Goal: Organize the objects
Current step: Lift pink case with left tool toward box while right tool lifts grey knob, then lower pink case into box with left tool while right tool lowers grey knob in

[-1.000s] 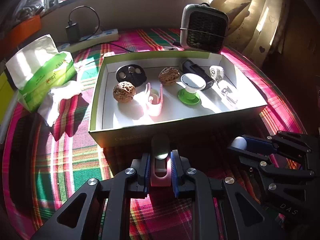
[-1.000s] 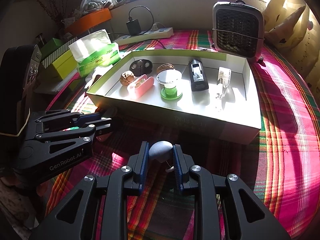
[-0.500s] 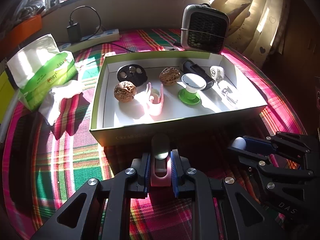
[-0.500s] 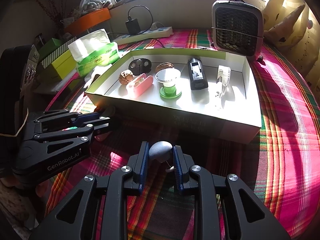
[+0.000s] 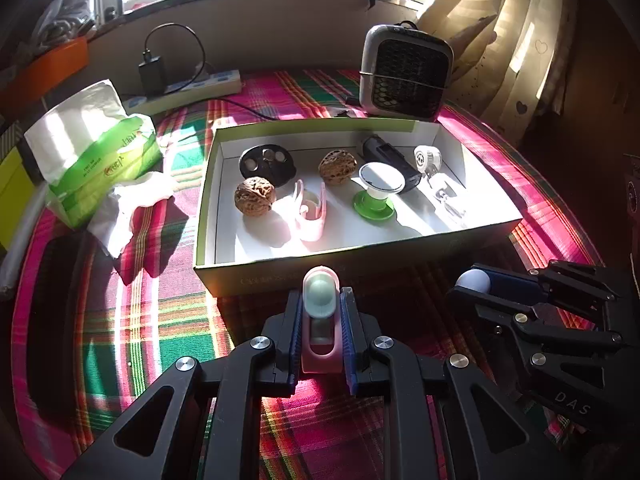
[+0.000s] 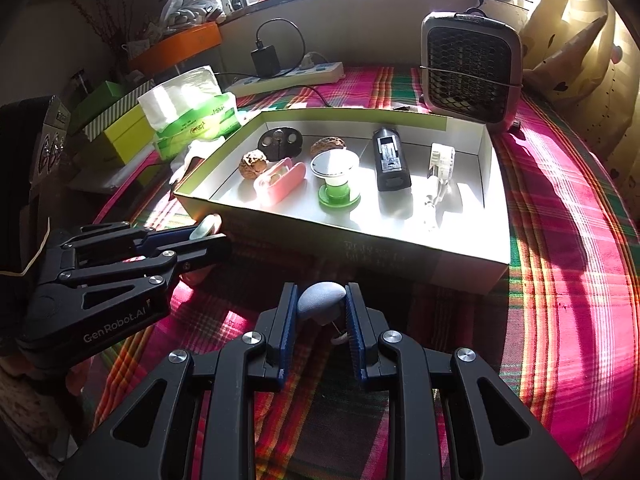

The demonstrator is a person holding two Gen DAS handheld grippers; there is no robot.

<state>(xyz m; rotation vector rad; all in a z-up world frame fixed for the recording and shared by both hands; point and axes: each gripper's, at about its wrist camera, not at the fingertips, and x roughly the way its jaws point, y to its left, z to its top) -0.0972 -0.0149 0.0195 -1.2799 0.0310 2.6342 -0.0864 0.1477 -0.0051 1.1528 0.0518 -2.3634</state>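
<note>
My left gripper (image 5: 320, 308) is shut on a pink holder with a pale green rounded top (image 5: 320, 294), just in front of the box's near wall. My right gripper (image 6: 322, 308) is shut on a grey-blue rounded piece (image 6: 320, 300) with a thin stem under it. The left wrist view shows this piece (image 5: 474, 280) as a pale ball at the right. The shallow white box with a green rim (image 5: 206, 184) holds two walnuts (image 5: 255, 201), a black disc (image 5: 266, 162), a pink clip (image 5: 310, 216), a green-footed stand (image 5: 376, 196), a black device (image 5: 388, 156) and a small white gadget (image 5: 432, 172).
A plaid cloth (image 5: 140, 320) covers the round table. A green tissue pack (image 5: 96, 156) and a crumpled tissue (image 5: 132, 204) lie left of the box. A small grey heater (image 5: 404, 74) and a power strip (image 5: 192, 88) stand behind it, with curtains at the right.
The left gripper has shifted slightly, and the top of its pink holder now catches the sunlight. The right gripper has not moved.
</note>
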